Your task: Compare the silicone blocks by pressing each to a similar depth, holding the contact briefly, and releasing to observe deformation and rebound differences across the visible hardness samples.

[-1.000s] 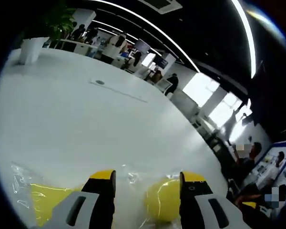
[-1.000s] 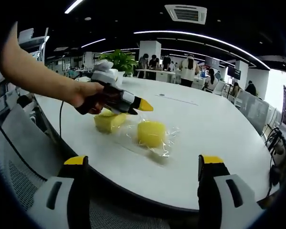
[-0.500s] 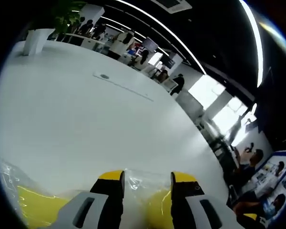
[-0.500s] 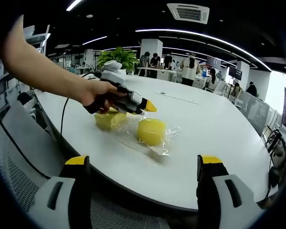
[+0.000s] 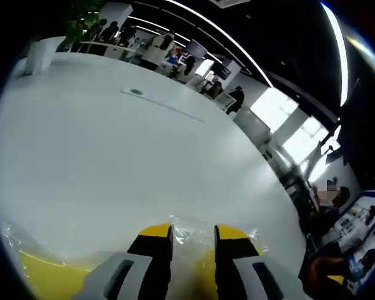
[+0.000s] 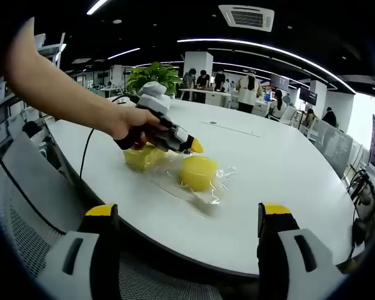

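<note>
In the left gripper view, the left gripper (image 5: pixel 184 232) points down over the white counter (image 5: pixel 112 156), its yellow-tipped jaws drawn close with only a narrow gap between them, and crinkled clear plastic wrap (image 5: pixel 194 228) shows in that gap and around the tips. Just beside the right jaw sits the rounded yellow silicone block (image 5: pixel 203 275), mostly hidden under the gripper body, and whether the jaws are actually pinching the wrap or the block, I cannot tell. Off toward the lower left lies the flatter yellow silicone block (image 5: pixel 47 284), also under plastic. Far across the counter there is a small round disc (image 5: pixel 136 92) on the surface, and people stand around desks in the background. Over to the right gripper view: the right gripper (image 6: pixel 187 219) hangs released, jaws spread wide, well short of the blocks and near the counter (image 6: pixel 269 181) edge, with a mesh chair (image 6: pixel 31 212) below. Ahead, a person's hand (image 6: pixel 132 125) holds the left gripper (image 6: pixel 194 147), whose yellow tip is down against the top left of the rounded silicone block (image 6: pixel 199 172). That block rests near the middle of the counter inside the plastic wrap (image 6: pixel 215 187). The flatter block (image 6: pixel 142 157) lies just beside it, right under the hand. A potted plant (image 6: pixel 155 76) stands at the counter's far side.
</note>
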Demonstrator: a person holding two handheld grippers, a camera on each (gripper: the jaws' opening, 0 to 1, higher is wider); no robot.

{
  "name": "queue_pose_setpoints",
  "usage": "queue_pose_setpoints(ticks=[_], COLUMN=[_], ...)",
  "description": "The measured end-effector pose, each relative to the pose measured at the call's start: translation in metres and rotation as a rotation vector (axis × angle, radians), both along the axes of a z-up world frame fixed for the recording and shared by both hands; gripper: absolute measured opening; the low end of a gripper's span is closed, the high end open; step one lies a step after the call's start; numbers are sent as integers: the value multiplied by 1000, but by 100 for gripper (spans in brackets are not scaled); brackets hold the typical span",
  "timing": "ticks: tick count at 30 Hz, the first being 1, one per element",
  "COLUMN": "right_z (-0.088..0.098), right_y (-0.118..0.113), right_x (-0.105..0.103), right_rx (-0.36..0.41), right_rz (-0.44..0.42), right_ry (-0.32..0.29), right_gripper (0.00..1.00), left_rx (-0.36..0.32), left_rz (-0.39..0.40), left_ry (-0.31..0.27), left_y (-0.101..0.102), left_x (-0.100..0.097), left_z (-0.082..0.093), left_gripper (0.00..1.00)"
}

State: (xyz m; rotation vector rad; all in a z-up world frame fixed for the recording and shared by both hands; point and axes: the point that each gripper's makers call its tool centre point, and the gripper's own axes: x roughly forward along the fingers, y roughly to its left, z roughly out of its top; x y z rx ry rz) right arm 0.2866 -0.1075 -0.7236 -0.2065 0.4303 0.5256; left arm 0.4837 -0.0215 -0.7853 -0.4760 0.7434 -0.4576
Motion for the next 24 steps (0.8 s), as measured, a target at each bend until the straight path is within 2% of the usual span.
queue_pose_setpoints(ticks=[2,4,5,7,12,17,19,21,22,24], right_z=[0,0,0,1,0,0,0,0,0,-1], right_y=[0,0,-1,-1,-2,-2,-2,-2,-2,-1], right_x=[0,0,1,1,1,1,1,1,1,1], right_rx=[-2,-7,-8,-4,-9,-12,-14,-14,-14,-18], right_rz=[-1,-1,-3,-9,-10,-10,-8,-8,-8,-5], right_ry=[0,-1,-2,-5,-5,-4,-5,-5,-5,-5], right_gripper=[86,85,85,85,84,84,84,84,84,84], left_rx=[12,61,37,32,-2,-25,-62,-137,-137,-134], left_rz=[-1,-31,-18,-18,-27,-38,-39,-68,-81,-141], left_ry=[-7,-25,-21,-19,-13,-40,-56,-74,-83,-145], left_y=[1,2,1,0,-5,-9,-11,-17,-17,-20], left_x=[1,-1,0,0,-2,-1,-2,-4,-5,-9], left_z=[-2,-6,-4,-4,-4,2,8,20,23,36], left_gripper=[18,12,12,11,2,0,0,0,0,0])
